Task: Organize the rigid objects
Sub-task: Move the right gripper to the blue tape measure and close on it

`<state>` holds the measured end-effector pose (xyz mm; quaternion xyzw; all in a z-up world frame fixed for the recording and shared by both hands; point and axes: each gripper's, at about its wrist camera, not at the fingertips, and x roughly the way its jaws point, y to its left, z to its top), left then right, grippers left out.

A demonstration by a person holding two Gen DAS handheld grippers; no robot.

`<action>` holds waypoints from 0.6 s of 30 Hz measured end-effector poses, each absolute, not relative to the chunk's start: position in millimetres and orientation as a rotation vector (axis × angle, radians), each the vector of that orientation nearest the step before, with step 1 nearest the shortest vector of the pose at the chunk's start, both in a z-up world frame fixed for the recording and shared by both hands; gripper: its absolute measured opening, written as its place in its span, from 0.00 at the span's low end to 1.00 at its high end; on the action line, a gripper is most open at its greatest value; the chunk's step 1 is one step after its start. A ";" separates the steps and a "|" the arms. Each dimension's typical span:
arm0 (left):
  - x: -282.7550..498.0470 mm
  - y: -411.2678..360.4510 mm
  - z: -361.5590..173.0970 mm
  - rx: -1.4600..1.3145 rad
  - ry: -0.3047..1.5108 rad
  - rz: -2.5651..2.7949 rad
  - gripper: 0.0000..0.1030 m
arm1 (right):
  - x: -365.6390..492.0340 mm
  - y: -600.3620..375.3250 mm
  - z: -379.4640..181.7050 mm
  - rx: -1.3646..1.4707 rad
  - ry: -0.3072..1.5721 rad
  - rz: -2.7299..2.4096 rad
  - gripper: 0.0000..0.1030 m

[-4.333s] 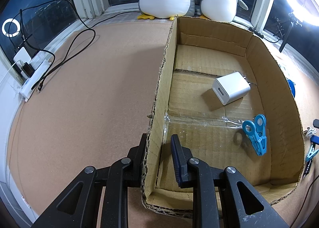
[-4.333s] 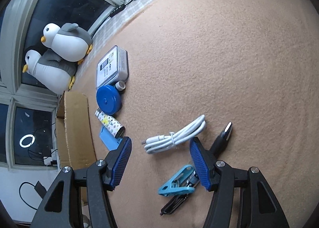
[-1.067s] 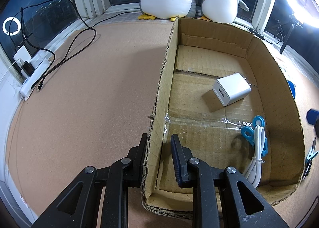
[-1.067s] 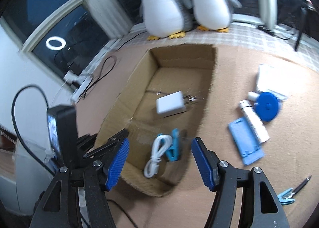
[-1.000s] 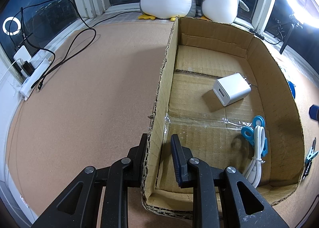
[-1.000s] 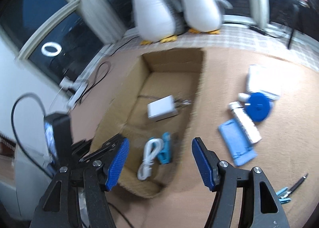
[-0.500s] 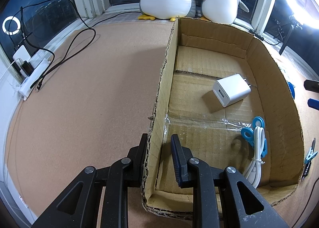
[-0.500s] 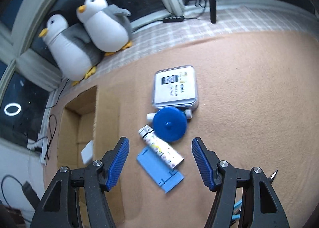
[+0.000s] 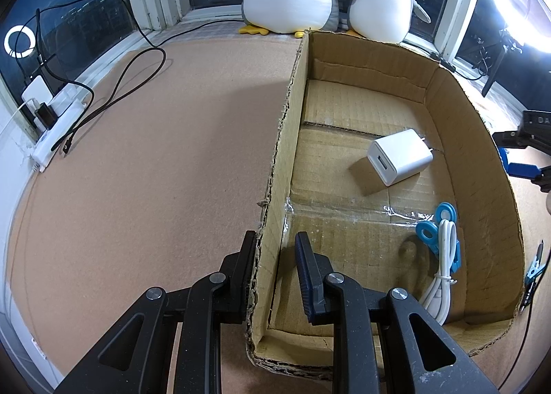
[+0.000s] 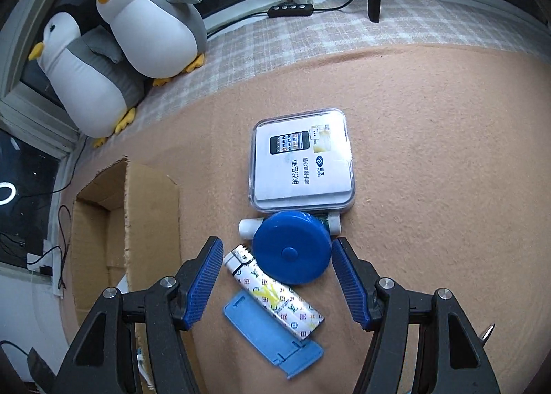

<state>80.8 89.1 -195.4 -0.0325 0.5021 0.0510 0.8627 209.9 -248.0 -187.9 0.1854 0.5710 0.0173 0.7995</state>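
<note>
My left gripper (image 9: 275, 253) is shut on the left wall of the cardboard box (image 9: 275, 160), one finger on each side. Inside the box lie a white charger (image 9: 399, 156), a blue clip (image 9: 430, 232) and a coiled white cable (image 9: 444, 270). My right gripper (image 10: 275, 273) is open and empty, its jaws on either side of a round blue tape measure (image 10: 292, 251) and a patterned lighter (image 10: 275, 297) on the carpet. A flat blue holder (image 10: 272, 335) lies under the lighter. A clear case with a booklet (image 10: 301, 167) lies beyond, with a white tube (image 10: 248, 227) against it.
Two plush penguins (image 10: 120, 50) sit by the window. The box also shows at the left of the right wrist view (image 10: 151, 218). A power strip with black cables (image 9: 58, 118) lies at the far left. Small clips (image 9: 533, 270) lie right of the box. Carpet lies all round.
My right gripper has swung away from the box and come down over the blue tape measure and the lighter, which now lie between its jaws. The left gripper has not moved.
</note>
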 end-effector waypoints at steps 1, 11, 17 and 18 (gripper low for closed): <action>81.4 89.1 -195.4 -0.069 1.053 0.106 0.23 | 211.3 -247.8 -189.7 0.393 1.228 0.033 0.60; 80.8 89.4 -195.8 -0.067 1.052 0.106 0.23 | 216.9 -245.7 -200.2 0.344 1.261 0.021 0.60; 80.7 89.2 -195.8 -0.068 1.052 0.106 0.23 | 216.7 -246.9 -201.9 0.322 1.260 0.017 0.53; 80.6 89.4 -195.8 -0.068 1.052 0.106 0.23 | 216.4 -248.4 -201.9 0.320 1.262 0.019 0.50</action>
